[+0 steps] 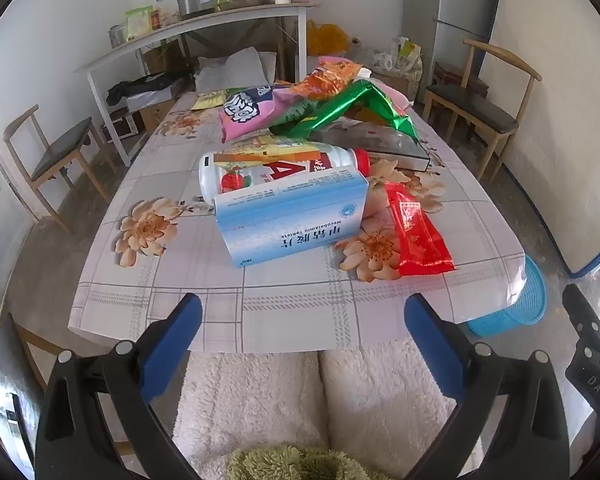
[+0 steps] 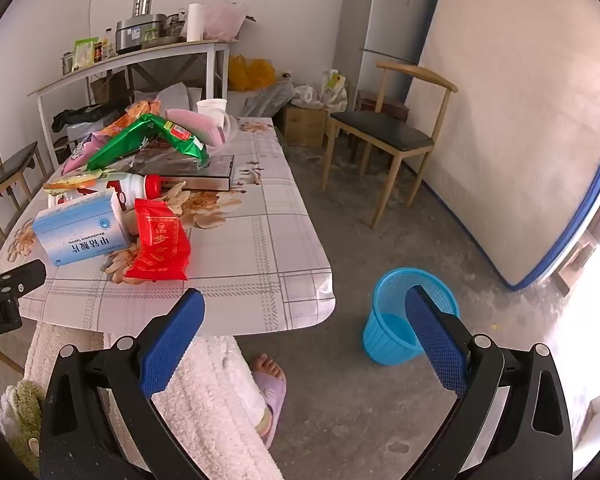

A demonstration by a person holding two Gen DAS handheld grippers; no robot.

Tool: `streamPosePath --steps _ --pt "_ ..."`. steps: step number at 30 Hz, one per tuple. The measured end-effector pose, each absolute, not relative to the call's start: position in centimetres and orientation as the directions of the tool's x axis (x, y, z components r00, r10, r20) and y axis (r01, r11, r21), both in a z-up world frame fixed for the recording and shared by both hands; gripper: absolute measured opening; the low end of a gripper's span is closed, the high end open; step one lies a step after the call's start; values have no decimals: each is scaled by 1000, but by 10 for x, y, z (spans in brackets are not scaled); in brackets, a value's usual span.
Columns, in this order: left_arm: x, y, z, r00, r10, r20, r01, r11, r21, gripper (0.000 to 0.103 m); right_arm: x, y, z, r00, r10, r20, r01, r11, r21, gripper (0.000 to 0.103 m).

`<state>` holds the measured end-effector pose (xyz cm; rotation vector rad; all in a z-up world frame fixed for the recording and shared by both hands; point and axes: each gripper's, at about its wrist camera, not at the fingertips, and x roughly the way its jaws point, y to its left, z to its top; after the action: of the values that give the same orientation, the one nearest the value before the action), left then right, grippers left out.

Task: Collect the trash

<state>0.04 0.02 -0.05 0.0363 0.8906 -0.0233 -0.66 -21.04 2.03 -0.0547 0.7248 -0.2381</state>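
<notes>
Trash heaped on tabletop (image 1: 300,304); both jaws apart, empty. Right gripper (image 2: 304,340) best pinches red packet (image 2: 158,246) by edge, carries to blue basket (image 2: 392,344) on floor.

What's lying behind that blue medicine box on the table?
Right behind the blue medicine box lies a white bottle on its side, red cap pointing right. The box hides the bottle's lower side, so whether they touch is unclear.
</notes>
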Motion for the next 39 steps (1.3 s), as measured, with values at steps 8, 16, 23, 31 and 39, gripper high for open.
streamPosePath --steps 8,16,23,31,39 --pt "0 1 0 627 0 -779 35 999 28 99 -5 -213 23 722 -232 -651 196 972 -129 96" --pt "2 -10 -10 623 1 -782 35 999 29 99 -5 -211 22 723 -233 -651 196 972 -129 96" --pt "0 -2 -7 617 -8 -787 42 999 23 99 -6 -209 21 722 -234 -651 198 972 -129 96" --pt "0 0 -9 610 -7 -793 39 999 22 99 -7 -207 20 722 -234 -651 199 972 -128 96" --pt "1 1 -9 607 -6 -794 39 999 22 99 -9 -205 18 722 -233 -652 198 972 -129 96"
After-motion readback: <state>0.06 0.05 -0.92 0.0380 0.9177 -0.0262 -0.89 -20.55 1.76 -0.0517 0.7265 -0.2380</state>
